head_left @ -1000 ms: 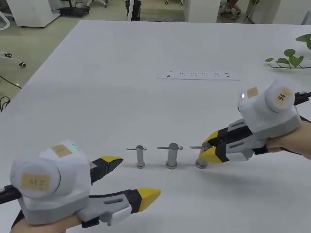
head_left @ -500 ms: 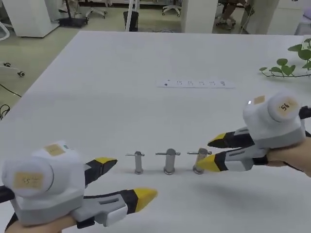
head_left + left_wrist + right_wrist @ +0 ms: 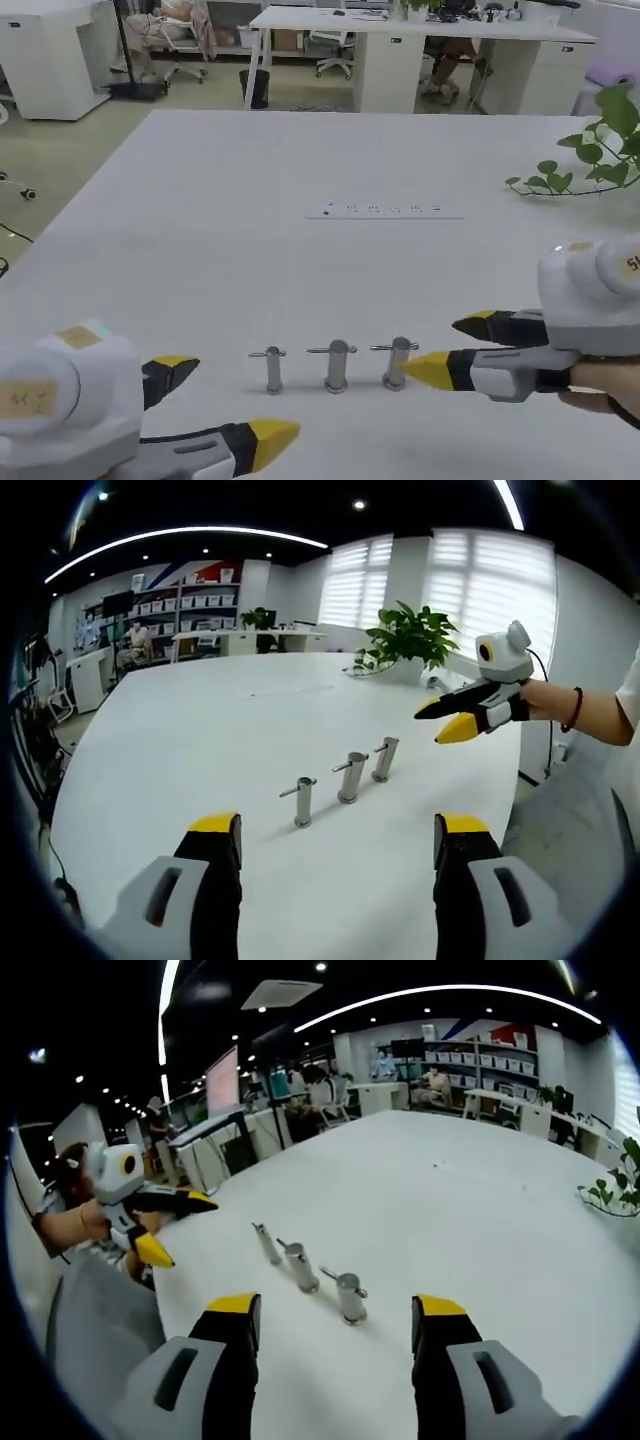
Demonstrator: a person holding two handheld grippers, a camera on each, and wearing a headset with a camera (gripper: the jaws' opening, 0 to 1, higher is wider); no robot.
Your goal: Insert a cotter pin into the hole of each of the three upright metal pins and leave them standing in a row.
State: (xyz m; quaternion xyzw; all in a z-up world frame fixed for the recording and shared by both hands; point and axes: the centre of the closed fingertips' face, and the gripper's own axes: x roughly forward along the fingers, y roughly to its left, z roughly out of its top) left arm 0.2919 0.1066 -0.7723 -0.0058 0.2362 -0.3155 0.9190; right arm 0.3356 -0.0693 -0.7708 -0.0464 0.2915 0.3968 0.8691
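Three upright metal pins stand in a row on the white table, each with a cotter pin through its top: left pin (image 3: 274,370), middle pin (image 3: 336,366), right pin (image 3: 398,363). They also appear in the left gripper view (image 3: 346,778) and the right gripper view (image 3: 301,1267). My right gripper (image 3: 452,347) is open just right of the right pin, holding nothing. My left gripper (image 3: 215,401) is open at the lower left, a little short of the row, with nothing between its yellow-tipped fingers.
A white power strip (image 3: 385,211) lies farther back on the table. A green plant (image 3: 575,160) trails over the right edge. Desks, chairs and people fill the office behind. Bare table (image 3: 200,250) surrounds the pins.
My right gripper has let go of the right pin's cotter pin, opened and drawn back to the right. The head view has tilted up. The left gripper sits lower in the picture.
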